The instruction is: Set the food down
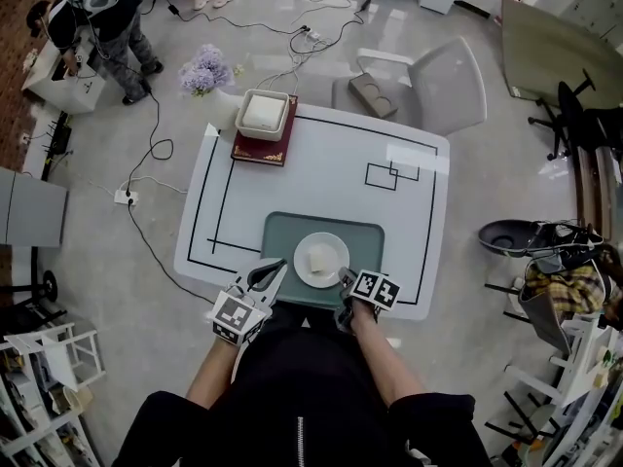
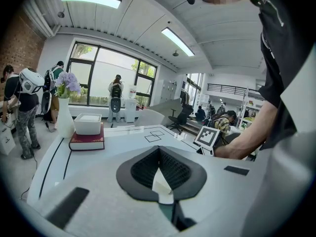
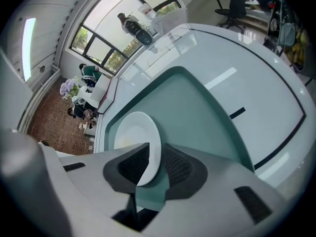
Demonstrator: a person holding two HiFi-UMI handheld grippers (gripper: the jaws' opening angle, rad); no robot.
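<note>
A white plate [image 1: 337,245] with a pale square piece of food [image 1: 318,258] sits on a green tray [image 1: 292,227] at the near edge of the white table [image 1: 321,163]. My right gripper [image 1: 345,278] is at the plate's near right rim and is shut on it. In the right gripper view the plate [image 3: 134,132] runs edge-on between the two pads of that gripper [image 3: 150,164], above the tray [image 3: 197,117]. My left gripper [image 1: 276,270] is over the tray's near left part. Its tips meet in the left gripper view [image 2: 159,154], shut with nothing seen in them.
At the table's far left a white box [image 1: 263,113] rests on a red book [image 1: 259,148], beside a vase of purple flowers [image 1: 204,69]. A grey chair [image 1: 438,86] stands behind the table. Cables lie on the floor at the left. A person [image 1: 102,27] stands far left.
</note>
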